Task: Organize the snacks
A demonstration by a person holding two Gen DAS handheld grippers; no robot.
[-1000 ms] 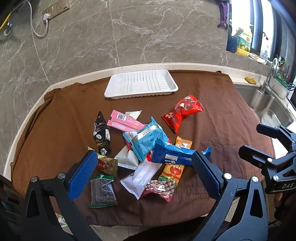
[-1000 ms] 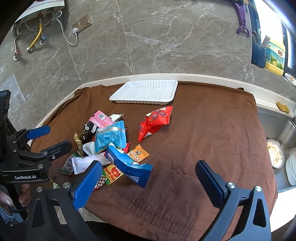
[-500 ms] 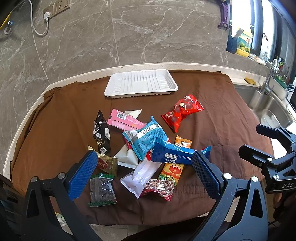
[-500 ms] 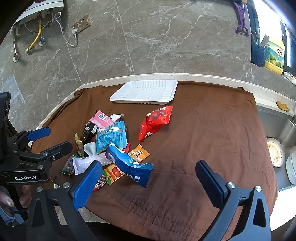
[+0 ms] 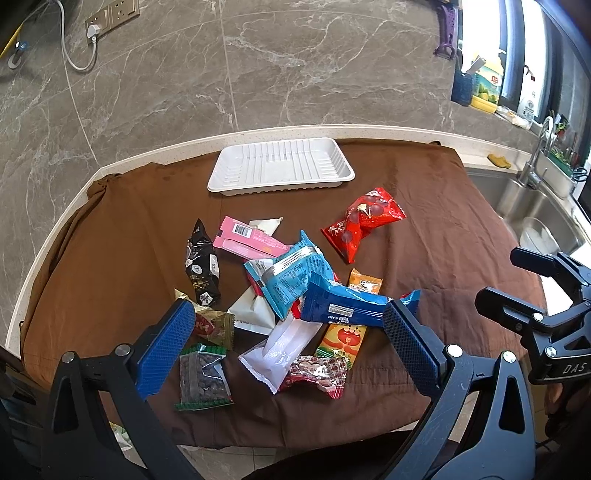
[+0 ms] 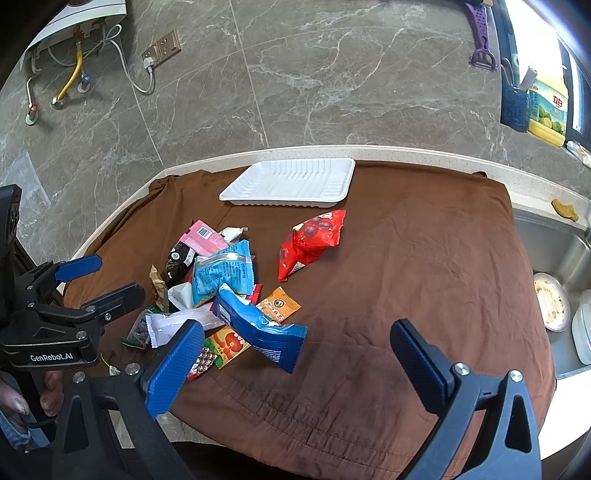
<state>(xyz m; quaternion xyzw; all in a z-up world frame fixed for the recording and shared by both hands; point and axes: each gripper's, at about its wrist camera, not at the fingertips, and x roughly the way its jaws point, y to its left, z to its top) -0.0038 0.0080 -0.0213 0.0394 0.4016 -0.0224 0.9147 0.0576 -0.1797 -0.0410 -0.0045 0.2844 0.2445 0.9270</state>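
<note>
Several snack packets lie in a loose pile on a brown cloth (image 5: 436,206): a dark blue cake packet (image 5: 347,308) on top, a light blue packet (image 5: 291,275), a pink one (image 5: 247,242), a black one (image 5: 201,266) and a red bag (image 5: 364,225) apart at the right. An empty white tray (image 5: 280,168) sits behind them. My left gripper (image 5: 288,347) is open and empty, hovering above the near side of the pile. My right gripper (image 6: 295,363) is open and empty, to the right of the pile, near the dark blue packet (image 6: 258,328).
A steel sink (image 5: 535,218) with a tap lies right of the cloth; dishes (image 6: 552,306) sit in it. A marble wall with sockets (image 5: 110,14) stands behind. The counter's pale rim (image 5: 74,199) curves around the cloth. Bottles (image 6: 546,110) stand by the window.
Both grippers have drifted very slightly; the snacks and tray have not moved.
</note>
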